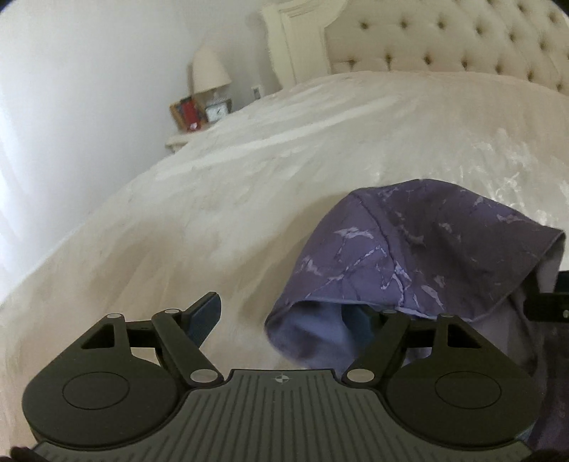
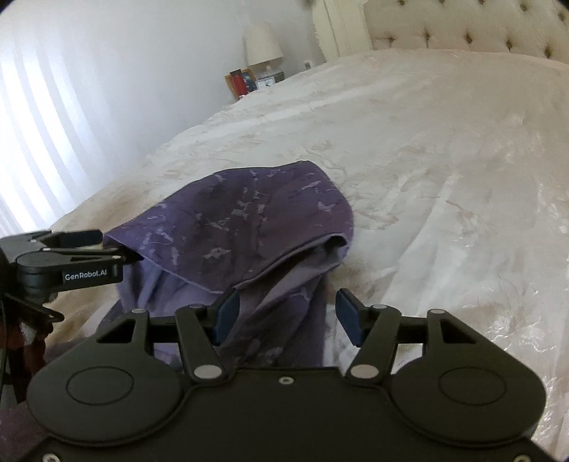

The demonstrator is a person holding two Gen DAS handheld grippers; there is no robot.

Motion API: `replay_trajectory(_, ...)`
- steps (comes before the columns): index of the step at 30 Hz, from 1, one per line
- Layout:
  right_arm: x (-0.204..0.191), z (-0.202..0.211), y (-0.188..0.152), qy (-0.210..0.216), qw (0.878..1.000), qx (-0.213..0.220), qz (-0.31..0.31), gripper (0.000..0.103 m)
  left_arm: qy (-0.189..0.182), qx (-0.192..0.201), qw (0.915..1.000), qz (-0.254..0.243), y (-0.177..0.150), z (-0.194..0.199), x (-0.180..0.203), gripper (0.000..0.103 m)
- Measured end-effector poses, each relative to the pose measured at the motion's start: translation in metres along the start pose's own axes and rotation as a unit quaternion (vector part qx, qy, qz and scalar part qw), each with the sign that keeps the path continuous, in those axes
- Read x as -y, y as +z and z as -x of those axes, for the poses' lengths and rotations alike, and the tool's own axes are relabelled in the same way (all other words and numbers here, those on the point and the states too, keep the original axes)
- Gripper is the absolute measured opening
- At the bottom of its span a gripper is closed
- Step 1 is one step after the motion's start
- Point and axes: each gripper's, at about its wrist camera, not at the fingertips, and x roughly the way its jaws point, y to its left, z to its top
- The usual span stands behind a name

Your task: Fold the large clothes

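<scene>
The soft, light purple garment (image 2: 249, 220) is draped over the bed (image 2: 444, 149), its hem lying between the wide-open jaws of both the left gripper (image 1: 284, 320) and right gripper (image 2: 284, 314), nothing gripped.

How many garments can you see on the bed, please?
1: a purple garment lies bunched on the white bed, between both grippers. Its folds may hide more.

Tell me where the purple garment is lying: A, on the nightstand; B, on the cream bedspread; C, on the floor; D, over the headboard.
B: the garment lies bunched on the bedspread, well short of the headboard.
</scene>
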Motion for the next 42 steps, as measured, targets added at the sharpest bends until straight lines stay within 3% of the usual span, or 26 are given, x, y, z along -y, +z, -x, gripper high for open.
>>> replay_trajectory(1, 0.002, -0.002, 0.0, -0.002, 1.0, -0.001, 0.0, 0.065, -0.001, 0.004, 0.9999, -0.01, 0.001, 0.0, 0.002, 0.068)
replay_trajectory(2, 0.004, -0.003, 0.0, -0.004, 1.0, -0.002, -0.001, 0.065, -0.009, 0.009, 0.9999, -0.011, 0.002, -0.001, 0.0, 0.047)
replay_trajectory(3, 0.005, -0.004, -0.001, -0.006, 1.0, -0.003, -0.002, 0.065, -0.016, 0.009, 0.9998, 0.008, 0.003, -0.002, -0.006, 0.034)
replay_trajectory(5, 0.007, -0.004, -0.002, -0.006, 1.0, -0.004, 0.0, 0.065, -0.011, 0.012, 0.9958, 0.09, -0.001, -0.003, -0.027, 0.033)
replay_trajectory(8, 0.003, -0.003, -0.002, -0.009, 1.0, 0.001, 0.016, 0.065, -0.032, -0.003, 0.9803, 0.195, -0.017, -0.005, -0.062, 0.034)
replay_trajectory(11, -0.003, 0.002, 0.0, -0.004, 0.999, 0.014, 0.029, 0.063, -0.024, -0.011, 0.9837, 0.178, -0.033, -0.002, -0.066, 0.035)
replay_trajectory(13, -0.004, 0.006, 0.003, 0.003, 0.999, 0.025, 0.042, 0.04, -0.035, -0.006, 0.9839, 0.175, -0.042, 0.001, -0.067, 0.035)
replay_trajectory(14, -0.002, 0.007, 0.005, 0.003, 0.999, 0.026, 0.041, 0.017, -0.04, -0.002, 0.9835, 0.176, -0.045, 0.004, -0.066, 0.035)
replay_trajectory(15, 0.002, 0.007, 0.007, -0.003, 0.999, 0.024, 0.033, 0.017, -0.042, 0.001, 0.9837, 0.175, -0.048, 0.006, -0.066, 0.035)
replay_trajectory(17, 0.02, 0.004, 0.007, -0.022, 1.0, 0.017, 0.002, 0.018, -0.042, 0.001, 0.9848, 0.169, -0.053, 0.008, -0.068, 0.035)
replay_trajectory(21, 0.054, -0.009, -0.005, -0.023, 0.998, -0.025, -0.061, 0.04, -0.048, -0.038, 0.9813, 0.182, -0.058, -0.007, -0.072, 0.047)
replay_trajectory(23, 0.061, -0.013, -0.008, -0.02, 0.997, -0.03, -0.073, 0.044, -0.06, -0.049, 0.9804, 0.181, -0.059, -0.009, -0.073, 0.046)
replay_trajectory(26, 0.066, -0.004, -0.003, -0.001, 0.996, -0.023, -0.085, 0.059, -0.072, -0.025, 0.9835, 0.164, -0.057, 0.013, -0.076, 0.047)
replay_trajectory(30, 0.064, 0.027, 0.0, 0.041, 0.997, -0.016, -0.065, 0.07, -0.106, 0.015, 0.9817, 0.158, -0.063, 0.06, -0.087, 0.054)
replay_trajectory(35, 0.052, 0.057, 0.009, 0.074, 0.997, 0.01, -0.029, 0.072, -0.119, 0.072, 0.9756, 0.17, -0.051, 0.093, -0.086, 0.06)
replay_trajectory(42, 0.027, 0.036, 0.035, 0.071, 0.997, 0.025, -0.036, 0.073, -0.131, 0.012, 0.9762, 0.172, -0.034, 0.039, -0.045, 0.06)
